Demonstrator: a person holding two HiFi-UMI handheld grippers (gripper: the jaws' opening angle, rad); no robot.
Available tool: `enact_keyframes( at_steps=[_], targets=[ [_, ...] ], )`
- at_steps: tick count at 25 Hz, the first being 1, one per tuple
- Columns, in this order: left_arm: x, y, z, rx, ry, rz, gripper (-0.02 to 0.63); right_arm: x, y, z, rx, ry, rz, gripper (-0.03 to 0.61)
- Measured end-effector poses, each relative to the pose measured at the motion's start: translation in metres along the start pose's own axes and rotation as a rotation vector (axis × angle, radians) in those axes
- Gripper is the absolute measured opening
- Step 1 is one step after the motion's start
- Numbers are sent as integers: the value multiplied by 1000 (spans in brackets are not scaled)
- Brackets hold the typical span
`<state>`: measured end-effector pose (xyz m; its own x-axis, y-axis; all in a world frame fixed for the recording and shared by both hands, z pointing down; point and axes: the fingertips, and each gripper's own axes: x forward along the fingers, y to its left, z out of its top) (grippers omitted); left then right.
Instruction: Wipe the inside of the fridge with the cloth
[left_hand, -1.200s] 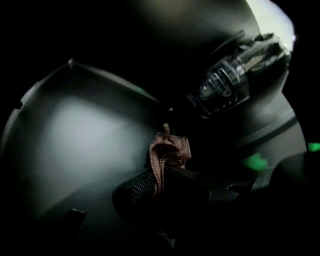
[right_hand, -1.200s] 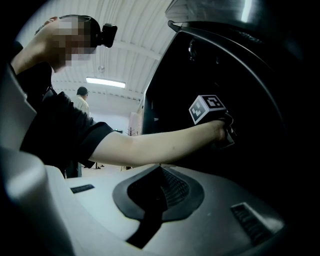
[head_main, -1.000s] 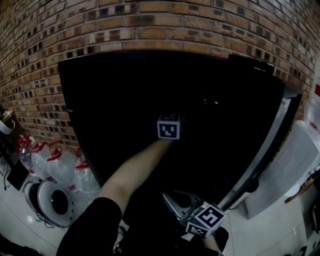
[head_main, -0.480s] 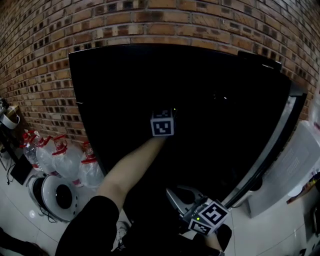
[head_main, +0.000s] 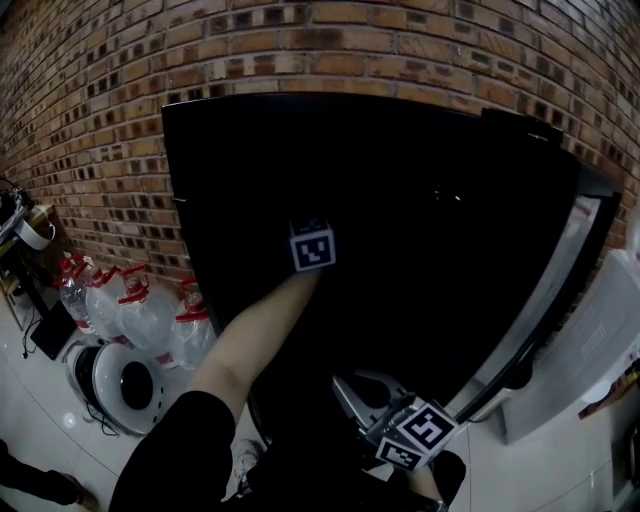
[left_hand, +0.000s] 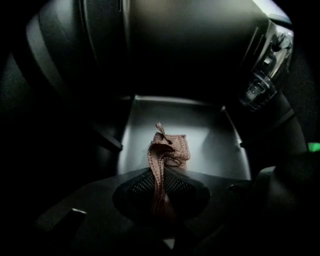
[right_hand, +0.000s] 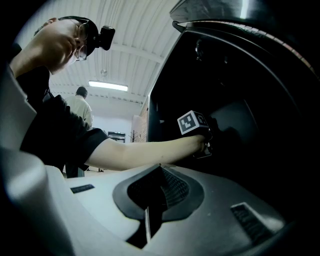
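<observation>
L tool clamps cloth, bunched end fwd toward pale fridge surface; R tool closed, empty, farther out.

R tool: jaws together.
L tool: reaching into fridge; tips prob. lost in dark.
Bkgd: person standing.

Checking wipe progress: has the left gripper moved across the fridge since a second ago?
Yes: in the head view its marker cube has shifted left, nearer the fridge's left edge.
</observation>
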<state>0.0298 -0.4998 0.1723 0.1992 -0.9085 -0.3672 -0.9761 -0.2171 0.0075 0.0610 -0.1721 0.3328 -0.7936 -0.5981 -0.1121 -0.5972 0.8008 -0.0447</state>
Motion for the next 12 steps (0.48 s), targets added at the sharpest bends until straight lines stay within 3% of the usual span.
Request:
enact_keyframes(
  at_steps=[12],
  targets=[
    [-3, 25, 2, 158, 8, 153, 48, -6, 3, 3, 8, -7, 12, 5]
  ],
)
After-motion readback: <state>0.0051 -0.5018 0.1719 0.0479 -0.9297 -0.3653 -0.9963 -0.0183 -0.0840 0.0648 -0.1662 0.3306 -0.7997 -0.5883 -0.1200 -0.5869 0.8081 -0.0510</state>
